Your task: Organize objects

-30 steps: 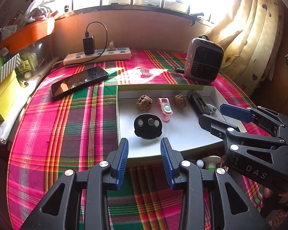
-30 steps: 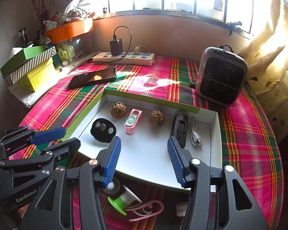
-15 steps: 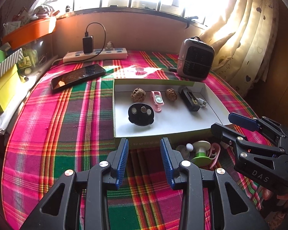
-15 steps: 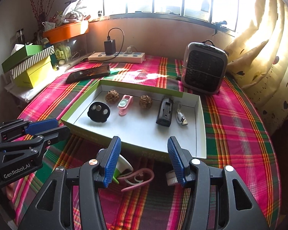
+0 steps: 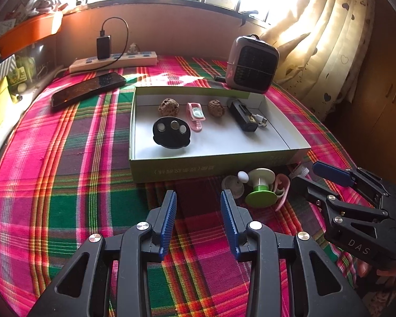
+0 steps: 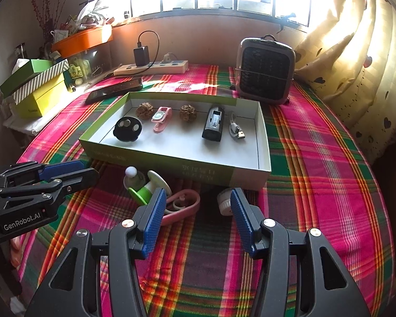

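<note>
plaid tablecloth under both tongs | white tray ahead of both, holding black disc, black charger | green spool, pink clip loose before right gripper, released, empty | left gripper released, empty

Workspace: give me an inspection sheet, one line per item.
Surface: plaid tablecloth, pink, green and red.
Job's things: open box holds two walnuts, a pink clip, a black disc, a black case. In front of the box, on the cloth: a green spool, a pink loop, a small white cap.
Clutter: phone, small heater.
Grippers: left tool open, empty; right tool open, empty.
Cables: white USB cable in the box; power strip with a charger plugged in.
Surroundings: window, curtain, stacked boxes.
</note>
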Available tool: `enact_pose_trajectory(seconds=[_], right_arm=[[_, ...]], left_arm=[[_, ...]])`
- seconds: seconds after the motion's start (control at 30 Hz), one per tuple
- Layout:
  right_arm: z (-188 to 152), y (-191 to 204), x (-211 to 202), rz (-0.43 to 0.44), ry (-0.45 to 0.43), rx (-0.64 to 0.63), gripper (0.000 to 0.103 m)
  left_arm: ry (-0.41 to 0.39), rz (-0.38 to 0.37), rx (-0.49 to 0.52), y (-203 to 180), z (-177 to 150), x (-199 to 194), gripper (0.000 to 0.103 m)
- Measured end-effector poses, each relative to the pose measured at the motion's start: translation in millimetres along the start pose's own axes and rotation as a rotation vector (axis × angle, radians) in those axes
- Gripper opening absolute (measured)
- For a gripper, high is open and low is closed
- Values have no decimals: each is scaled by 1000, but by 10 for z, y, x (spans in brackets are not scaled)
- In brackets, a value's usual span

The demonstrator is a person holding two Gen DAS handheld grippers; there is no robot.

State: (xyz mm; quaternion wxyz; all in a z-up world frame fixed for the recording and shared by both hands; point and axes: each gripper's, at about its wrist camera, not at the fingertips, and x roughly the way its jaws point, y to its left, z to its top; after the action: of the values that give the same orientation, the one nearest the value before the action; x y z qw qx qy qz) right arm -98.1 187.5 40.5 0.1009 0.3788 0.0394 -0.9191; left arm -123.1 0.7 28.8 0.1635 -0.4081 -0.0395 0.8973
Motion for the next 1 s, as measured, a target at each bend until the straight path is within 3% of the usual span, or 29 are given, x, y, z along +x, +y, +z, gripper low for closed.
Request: enact_pose_trajectory(seconds=[0.57,1.0], right_arm=[[-102,72,217,49,72,7,54],[-126,-37,202,-19,88,1,55]], left_arm=[[32,-29,-3,-9,-43,78,33],[48,-44,9,-28,-40,119,33]])
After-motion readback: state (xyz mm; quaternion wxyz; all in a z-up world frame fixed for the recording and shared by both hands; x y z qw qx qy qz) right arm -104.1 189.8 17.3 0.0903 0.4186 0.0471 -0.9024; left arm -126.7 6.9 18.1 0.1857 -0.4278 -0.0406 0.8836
